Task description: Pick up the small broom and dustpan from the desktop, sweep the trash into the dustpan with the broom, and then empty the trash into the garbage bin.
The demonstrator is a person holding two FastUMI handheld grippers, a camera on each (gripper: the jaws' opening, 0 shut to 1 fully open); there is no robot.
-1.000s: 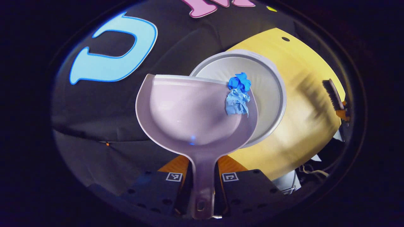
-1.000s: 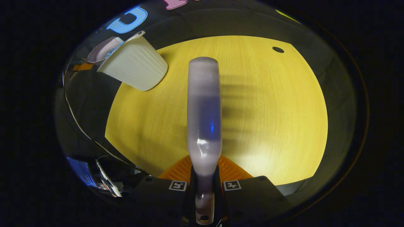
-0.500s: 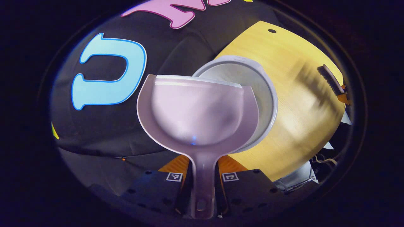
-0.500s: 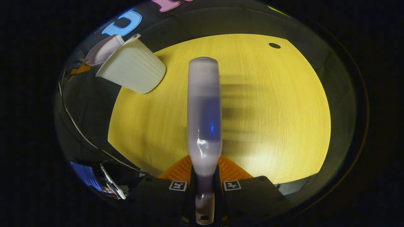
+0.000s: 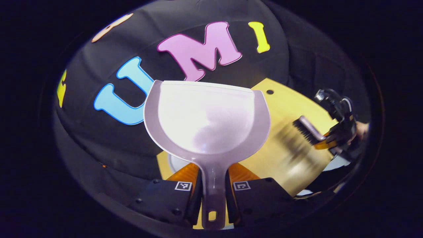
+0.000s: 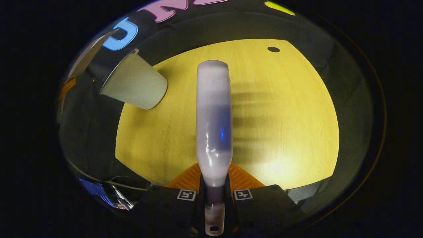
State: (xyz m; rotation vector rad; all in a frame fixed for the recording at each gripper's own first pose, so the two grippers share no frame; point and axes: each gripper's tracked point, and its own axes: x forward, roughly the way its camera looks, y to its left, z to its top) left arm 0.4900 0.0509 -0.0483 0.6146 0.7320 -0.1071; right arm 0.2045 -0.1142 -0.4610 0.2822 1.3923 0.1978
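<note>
In the left gripper view my left gripper (image 5: pixel 213 193) is shut on the handle of the pale lilac dustpan (image 5: pixel 206 120). The pan is level and raised, and its bowl holds nothing. A sliver of the white garbage bin (image 5: pixel 176 164) peeks out under it. My right gripper (image 6: pixel 214 195) is shut on the handle of the small broom (image 6: pixel 213 119), which points out over the yellow desktop (image 6: pixel 281 109). That broom (image 5: pixel 309 129) and the right gripper (image 5: pixel 338 130) holding it appear at the right of the left gripper view. The ribbed white bin (image 6: pixel 135 84) stands at the desk's far left corner.
A small dark hole (image 6: pixel 273 49) marks the desktop near its far edge. Cables and a lit screen (image 6: pixel 99 193) lie beyond the desk's near left side. The dustpan's edge (image 6: pixel 87 59) shows above the bin in the right gripper view.
The blue crumpled trash slid off the dustpan into the bin. The left gripper then tipped the pan back up and lifted it away from the bin. The broom stayed almost still.
</note>
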